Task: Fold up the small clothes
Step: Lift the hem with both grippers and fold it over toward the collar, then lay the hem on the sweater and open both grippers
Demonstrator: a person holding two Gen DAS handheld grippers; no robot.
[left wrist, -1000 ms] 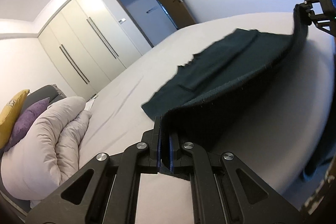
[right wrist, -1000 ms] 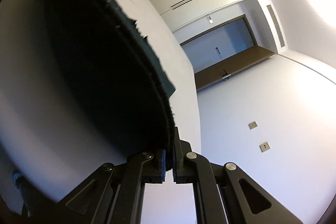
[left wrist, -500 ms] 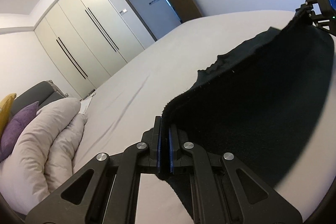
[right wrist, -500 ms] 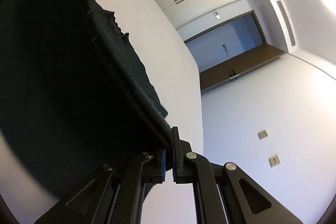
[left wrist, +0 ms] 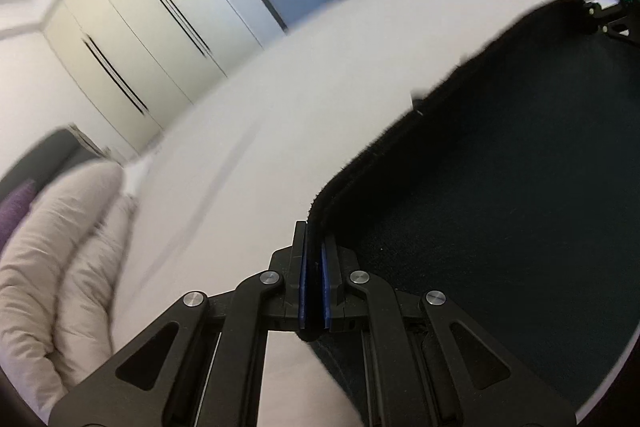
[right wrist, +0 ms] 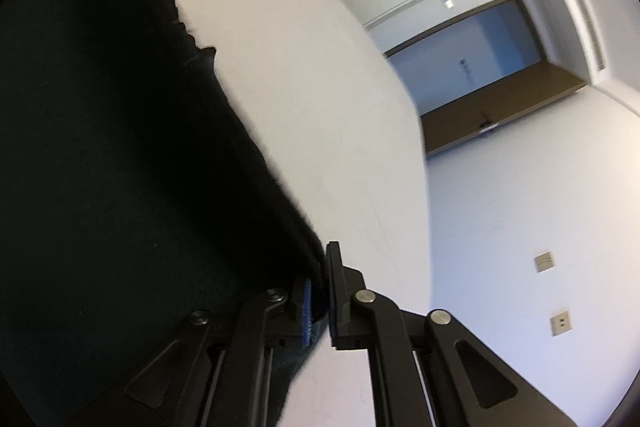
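Note:
A dark green garment (left wrist: pixel 500 187) hangs stretched between my two grippers over the white bed (left wrist: pixel 280 99). My left gripper (left wrist: pixel 313 231) is shut on its near corner, and the fabric edge rises between the blue pads. In the left wrist view the right gripper (left wrist: pixel 592 7) holds the far corner at the top right. In the right wrist view the garment (right wrist: pixel 120 167) fills the left half. My right gripper (right wrist: pixel 320 267) has the cloth edge between its jaws, which are opening and stand a little apart.
A crumpled beige duvet (left wrist: pixel 52 259) and a purple pillow (left wrist: pixel 18 203) lie at the bed's left end. White wardrobe doors (left wrist: pixel 140 39) and an open brown door (right wrist: pixel 500 107) stand beyond the bed (right wrist: pixel 320 107).
Both grippers swept forward across the bed with the garment's lifted edge, so the cloth now covers its far part. The right jaws have parted slightly.

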